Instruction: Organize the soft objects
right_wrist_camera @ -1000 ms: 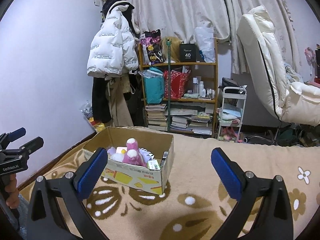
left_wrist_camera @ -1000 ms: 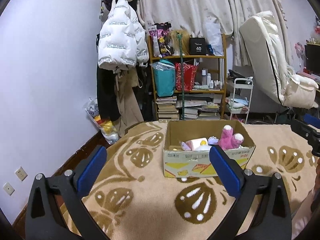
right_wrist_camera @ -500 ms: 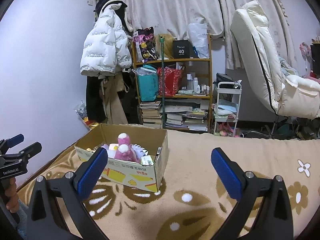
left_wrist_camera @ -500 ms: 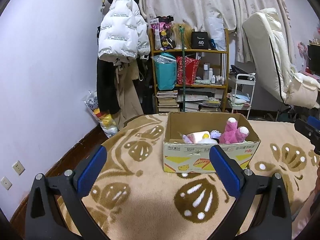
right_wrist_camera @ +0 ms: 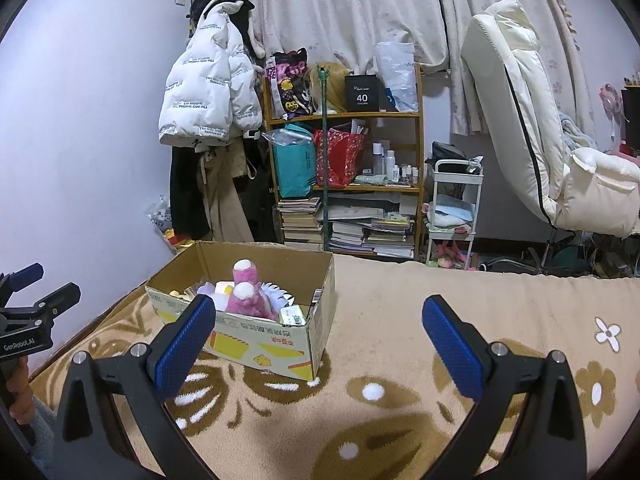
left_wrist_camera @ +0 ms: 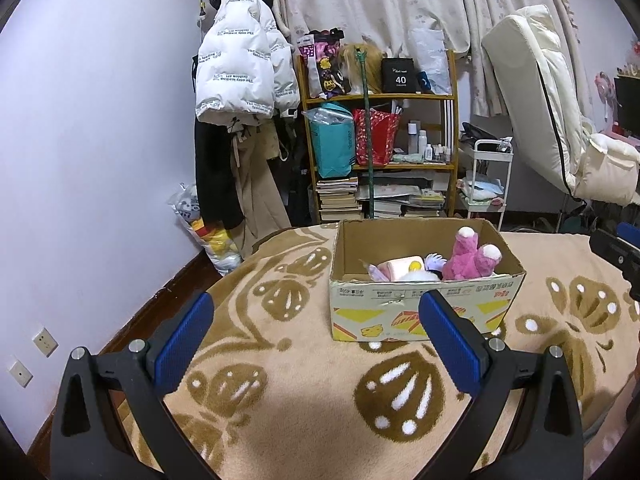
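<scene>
Plush toys already sit in the cardboard box (left_wrist_camera: 420, 304) on the patterned blanket (left_wrist_camera: 280, 392).
Pink plush (left_wrist_camera: 470, 256) pokes above the rim; nothing soft lies loose, so sorting looks nearly done. Left gripper (left_wrist_camera: 316, 332) and right gripper (right_wrist_camera: 320, 334) hover short of it, fingers wide, empty.

Pale lilac wall (left_wrist_camera: 100, 128), drawn floral curtains (right_wrist_camera: 352, 8), a cluttered wooden shelf (left_wrist_camera: 380, 152), and a white recliner (right_wrist_camera: 520, 128) behind.
</scene>
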The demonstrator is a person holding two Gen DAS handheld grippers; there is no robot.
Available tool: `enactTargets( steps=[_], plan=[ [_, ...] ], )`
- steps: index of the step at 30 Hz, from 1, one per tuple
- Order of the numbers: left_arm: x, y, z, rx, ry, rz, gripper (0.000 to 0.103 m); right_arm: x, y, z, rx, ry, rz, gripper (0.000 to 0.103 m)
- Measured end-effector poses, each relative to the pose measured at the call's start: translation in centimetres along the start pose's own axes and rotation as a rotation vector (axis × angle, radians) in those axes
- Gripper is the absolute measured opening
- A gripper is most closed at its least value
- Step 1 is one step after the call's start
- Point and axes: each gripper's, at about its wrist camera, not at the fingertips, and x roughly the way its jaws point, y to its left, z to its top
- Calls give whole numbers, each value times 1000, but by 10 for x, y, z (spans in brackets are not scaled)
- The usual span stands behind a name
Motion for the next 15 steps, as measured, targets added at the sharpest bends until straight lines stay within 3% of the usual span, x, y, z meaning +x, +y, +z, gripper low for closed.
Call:
enactTargets(
  steps=[15],
  plan=[
    [3, 2, -2, 18, 13, 8, 101, 0, 1, -1, -1, 3, -3, 103]
  ],
)
